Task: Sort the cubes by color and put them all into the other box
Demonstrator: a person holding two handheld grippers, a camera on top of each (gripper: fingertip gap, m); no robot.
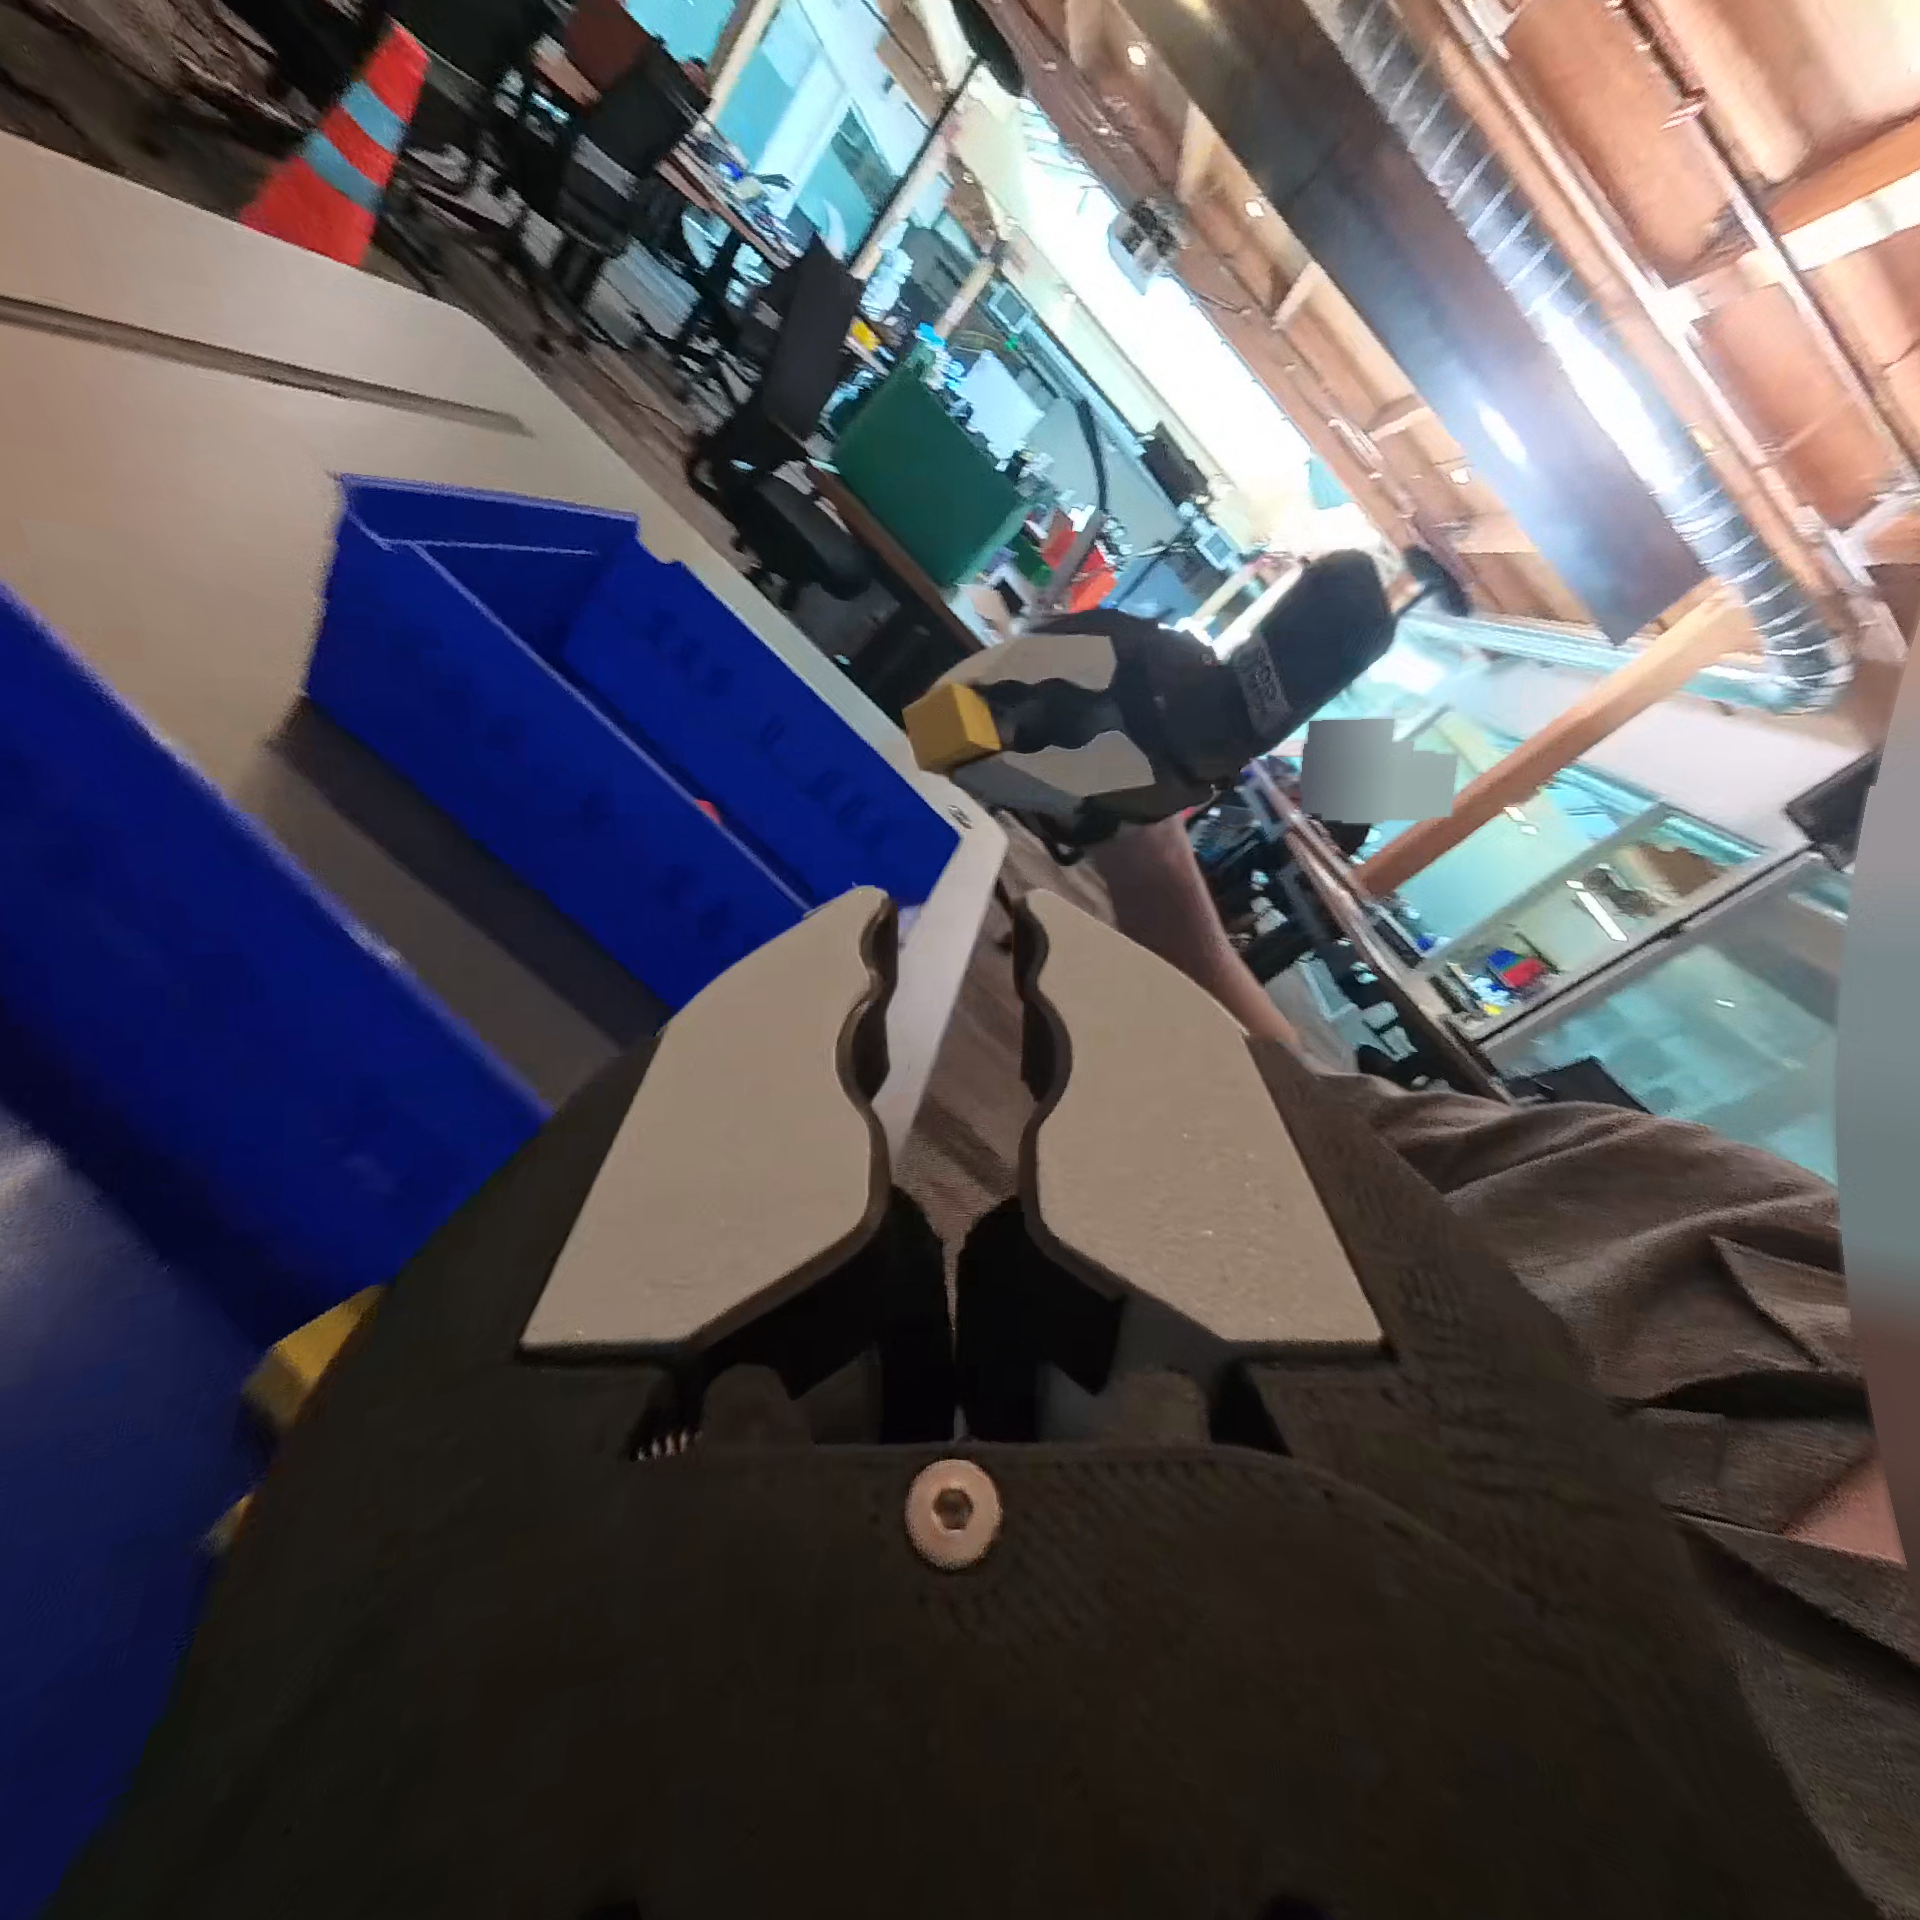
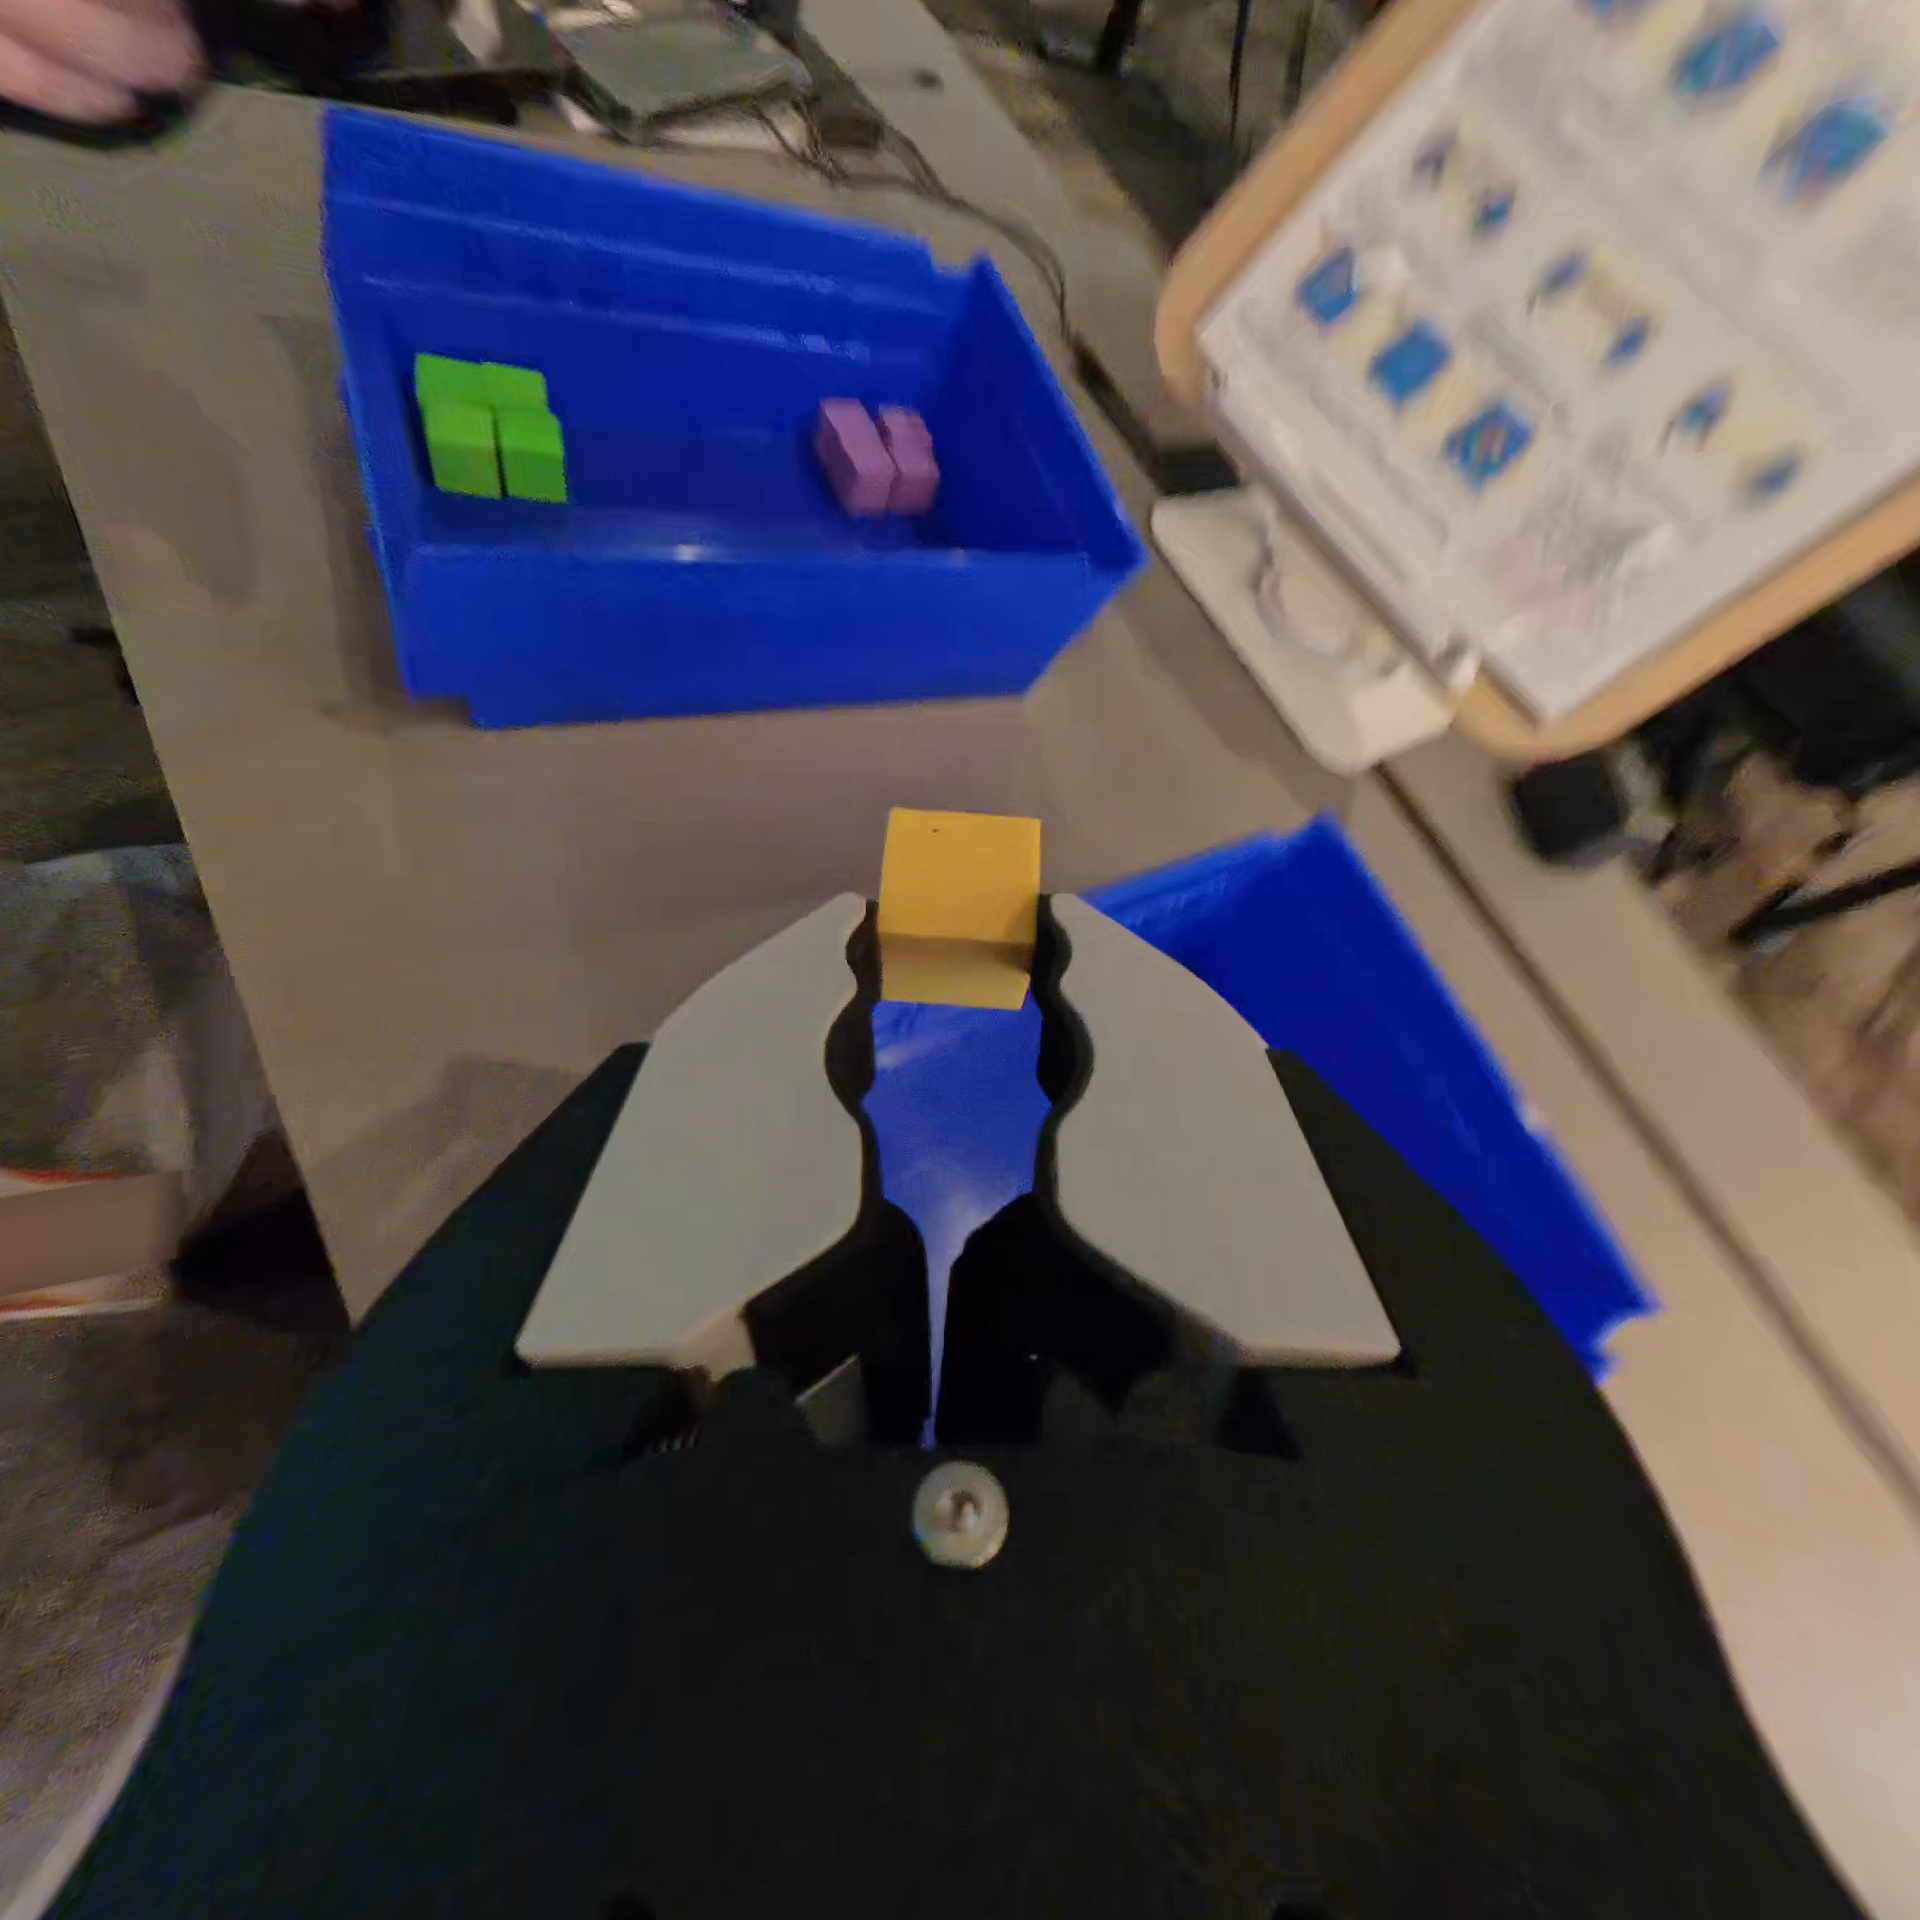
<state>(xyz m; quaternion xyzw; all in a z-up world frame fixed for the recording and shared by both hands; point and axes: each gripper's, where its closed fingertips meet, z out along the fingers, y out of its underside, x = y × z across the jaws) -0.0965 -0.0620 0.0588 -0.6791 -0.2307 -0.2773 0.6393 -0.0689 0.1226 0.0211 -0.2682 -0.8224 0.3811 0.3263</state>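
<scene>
My right gripper (image 2: 958, 904) is shut on a yellow cube (image 2: 958, 873) and holds it in the air above the grey table (image 2: 623, 831). Beyond it stands a blue bin (image 2: 727, 634) holding green blocks (image 2: 488, 436) on the left and purple blocks (image 2: 876, 457) on the right. A second blue bin (image 2: 1351, 1039) lies under and to the right of the gripper. In the left wrist view my left gripper (image 1: 958, 914) is slightly open and empty, at the table's edge. The right gripper (image 1: 971, 732) with the yellow cube (image 1: 951, 725) shows farther off there.
A wood-framed board with pictures (image 2: 1558, 364) stands at the right. Two blue bins (image 1: 520, 707) (image 1: 156, 987) sit on the table left of the left gripper, with a yellow piece (image 1: 312, 1351) low beside the near one. A person's arm (image 1: 1195, 935) and an orange cone (image 1: 343, 156) show.
</scene>
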